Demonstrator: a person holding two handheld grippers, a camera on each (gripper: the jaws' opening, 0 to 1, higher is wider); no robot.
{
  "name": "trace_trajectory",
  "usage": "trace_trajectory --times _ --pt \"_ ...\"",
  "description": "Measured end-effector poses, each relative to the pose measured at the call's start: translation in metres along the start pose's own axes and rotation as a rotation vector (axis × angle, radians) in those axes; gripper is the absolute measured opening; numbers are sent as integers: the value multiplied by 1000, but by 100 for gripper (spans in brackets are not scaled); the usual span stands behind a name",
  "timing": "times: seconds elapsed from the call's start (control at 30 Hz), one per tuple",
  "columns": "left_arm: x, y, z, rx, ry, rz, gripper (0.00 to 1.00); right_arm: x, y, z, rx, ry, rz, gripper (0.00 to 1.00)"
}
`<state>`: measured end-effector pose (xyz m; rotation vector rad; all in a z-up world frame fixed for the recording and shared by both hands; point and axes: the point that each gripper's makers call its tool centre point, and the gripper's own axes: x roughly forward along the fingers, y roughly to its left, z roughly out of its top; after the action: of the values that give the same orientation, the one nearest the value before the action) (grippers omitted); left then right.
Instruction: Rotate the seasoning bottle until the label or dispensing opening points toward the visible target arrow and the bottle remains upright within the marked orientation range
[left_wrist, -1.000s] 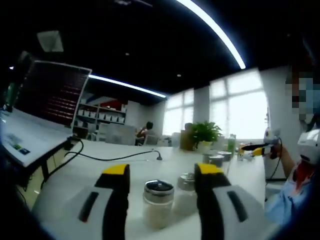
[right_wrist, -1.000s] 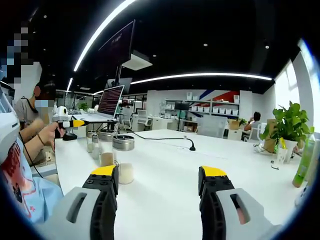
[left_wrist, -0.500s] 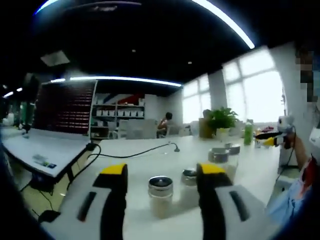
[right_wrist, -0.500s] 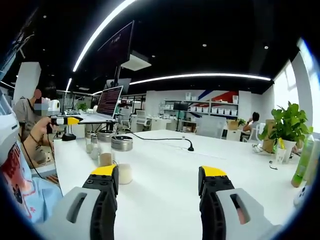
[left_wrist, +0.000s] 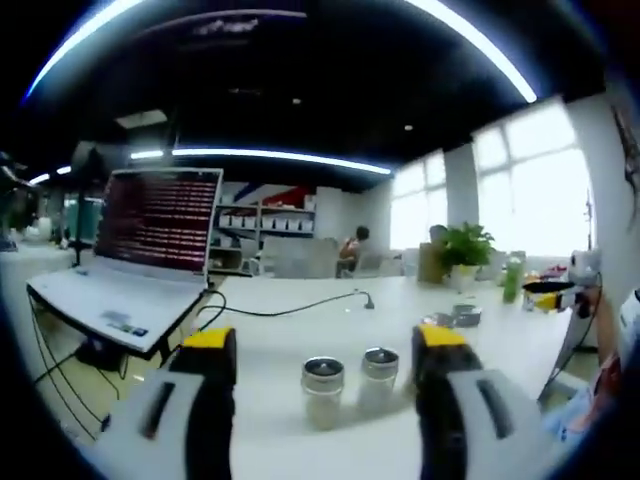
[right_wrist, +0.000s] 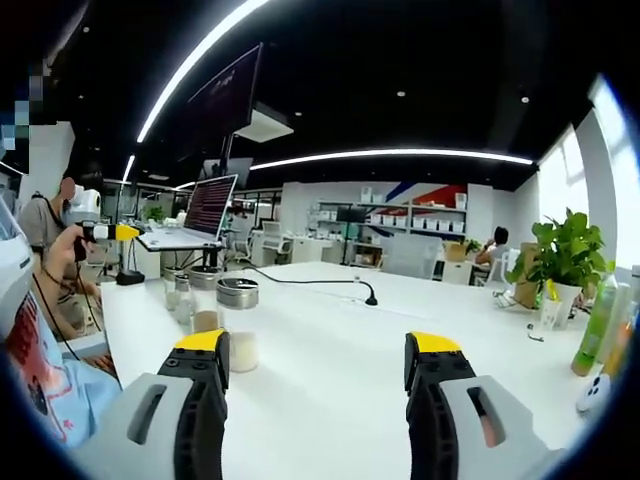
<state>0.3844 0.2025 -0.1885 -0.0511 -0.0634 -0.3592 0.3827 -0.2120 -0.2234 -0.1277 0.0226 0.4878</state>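
In the left gripper view, two small glass seasoning bottles with metal lids stand upright on the white table (left_wrist: 270, 310). One bottle (left_wrist: 322, 392) is a little left of centre, the other bottle (left_wrist: 379, 378) just right of it. My left gripper (left_wrist: 325, 338) is open, its yellow-tipped jaws framing the pair from some way back without touching. In the right gripper view, my right gripper (right_wrist: 320, 342) is open over bare table. A pale-filled bottle (right_wrist: 242, 348) and a brownish bottle (right_wrist: 207, 320) stand by its left jaw. I see no arrow mark.
An open laptop (left_wrist: 150, 235) sits on the left with a black cable (left_wrist: 290, 308) trailing across the table. More lidded jars (left_wrist: 452, 319) stand to the right. A person at the table's end holds another gripper (right_wrist: 100, 232). A potted plant (right_wrist: 562, 262) and green bottle (right_wrist: 592, 330) are far right.
The left gripper view has drawn back and swung: the two bottles look smaller and farther, and the laptop has come further into view. The right gripper view has barely shifted.
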Motion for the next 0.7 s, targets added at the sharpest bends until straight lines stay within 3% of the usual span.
trace_trajectory --times 0.23,0.33,0.6,0.7 --pt "-11 -9 14 45 -17 -5 87 -3 2 6 -3 -11 -1 73" --pt "-13 -15 8 44 29 -30 93 -8 -3 10 -4 -20 -21 73" --pt "-12 -18 4 87 47 -23 100 -22 -20 13 16 -28 -75 74" --pt "-14 -20 8 76 22 -35 100 -27 -25 16 8 -34 -95 75"
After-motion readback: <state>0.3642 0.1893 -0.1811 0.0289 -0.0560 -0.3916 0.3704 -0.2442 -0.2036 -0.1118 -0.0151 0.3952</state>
